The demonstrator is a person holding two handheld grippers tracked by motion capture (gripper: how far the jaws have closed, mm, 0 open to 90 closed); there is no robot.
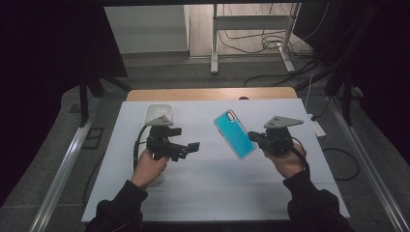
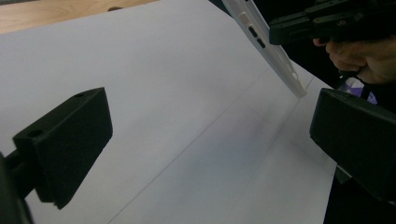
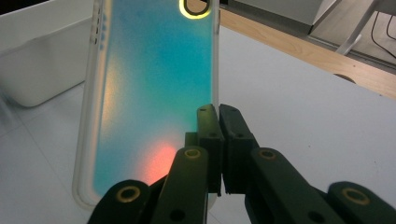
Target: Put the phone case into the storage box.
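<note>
A teal phone case (image 1: 234,134) with a clear rim is held up off the white sheet (image 1: 217,183), tilted, at centre right. My right gripper (image 1: 252,137) is shut on its edge. In the right gripper view the two black jaws (image 3: 219,116) pinch the rim of the phone case (image 3: 154,70), whose camera hole points away. My left gripper (image 1: 191,147) hovers left of centre, pointing right, open and empty. In the left gripper view its jaws (image 2: 210,140) stand wide apart over bare sheet. The phone case's side (image 2: 266,44) and the right gripper (image 2: 275,29) are at the upper right.
A white tub (image 1: 158,112) stands at the back left, just behind the left gripper, and the tub (image 3: 42,60) sits at upper left in the right gripper view. The wooden table edge (image 1: 212,93) runs along the far side of the sheet.
</note>
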